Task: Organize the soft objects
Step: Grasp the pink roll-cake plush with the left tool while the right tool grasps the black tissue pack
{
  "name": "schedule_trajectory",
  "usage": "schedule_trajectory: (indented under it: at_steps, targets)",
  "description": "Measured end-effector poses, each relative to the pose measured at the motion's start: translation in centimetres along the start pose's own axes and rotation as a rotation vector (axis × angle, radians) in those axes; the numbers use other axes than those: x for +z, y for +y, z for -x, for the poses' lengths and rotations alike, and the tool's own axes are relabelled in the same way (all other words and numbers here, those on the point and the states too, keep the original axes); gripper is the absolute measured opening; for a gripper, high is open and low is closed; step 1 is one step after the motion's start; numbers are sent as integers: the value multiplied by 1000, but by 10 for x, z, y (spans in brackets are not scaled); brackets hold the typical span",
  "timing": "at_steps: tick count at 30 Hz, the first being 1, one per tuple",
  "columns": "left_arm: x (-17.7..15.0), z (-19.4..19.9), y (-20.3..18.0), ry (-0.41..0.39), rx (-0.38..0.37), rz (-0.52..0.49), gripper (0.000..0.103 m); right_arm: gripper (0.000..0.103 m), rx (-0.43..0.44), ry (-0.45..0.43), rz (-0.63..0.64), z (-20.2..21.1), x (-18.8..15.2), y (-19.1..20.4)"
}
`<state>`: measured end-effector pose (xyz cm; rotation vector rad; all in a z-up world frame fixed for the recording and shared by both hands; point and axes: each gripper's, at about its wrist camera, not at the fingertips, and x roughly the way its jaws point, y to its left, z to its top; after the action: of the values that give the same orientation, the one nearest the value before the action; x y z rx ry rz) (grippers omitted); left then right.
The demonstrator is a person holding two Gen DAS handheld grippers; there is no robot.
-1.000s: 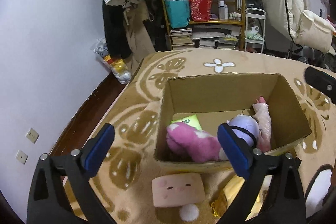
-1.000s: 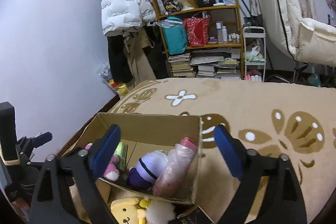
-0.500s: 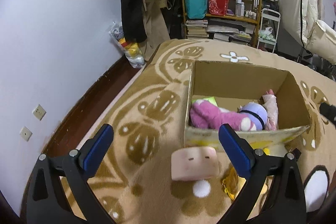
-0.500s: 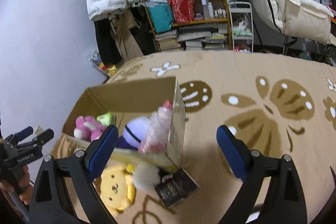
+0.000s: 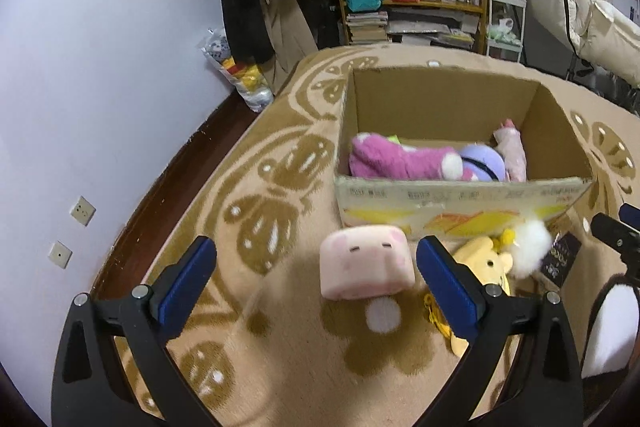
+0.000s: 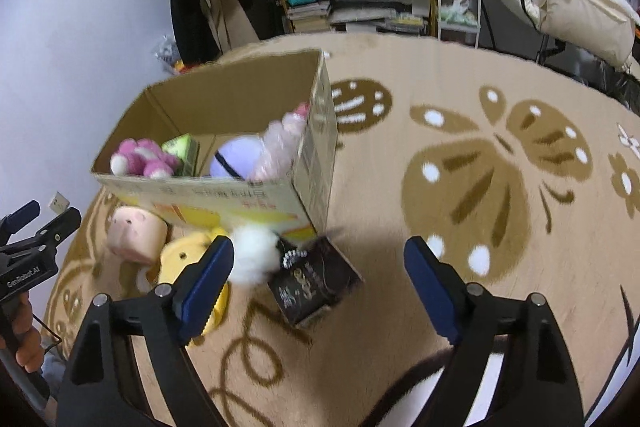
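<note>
Jaws: left gripper (image 5: 316,269) spread wide, empty; right gripper (image 6: 319,273) likewise spread, empty.

Pink block plush (image 5: 366,261): on the rug (image 5: 280,347) between the left jaws, nearer the right one, long axis crosswise, face up and tilted toward the camera.

Yellow bear plush (image 5: 486,267): beyond the left gripper's right jaw (partly hidden).

White pompom (image 6: 254,255): just inside the right gripper's left jaw, beside a black box (image 6: 314,281).

Cardboard box (image 5: 460,205): ahead of both, holding a pink plush (image 5: 400,161) lying crosswise.

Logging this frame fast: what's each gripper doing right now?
Left gripper: open, holding nothing, pink block plush between its fingers.
Right gripper: open, holding nothing.
</note>
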<state>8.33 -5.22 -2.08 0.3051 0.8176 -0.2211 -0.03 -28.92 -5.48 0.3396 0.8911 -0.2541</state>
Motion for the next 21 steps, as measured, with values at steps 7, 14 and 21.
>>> schedule_trajectory:
  at_steps: [7,14,21]
  targets:
    - [-5,-22,-7,49,0,-32,100,84,-19,75,49,-22,-7,7]
    - [-8,-48,-11,103,-17,-39,100,84,-31,170,98,-46,-16,13]
    - [-9,-70,-15,146,-29,-44,100,84,-36,220,131,-64,-20,17]
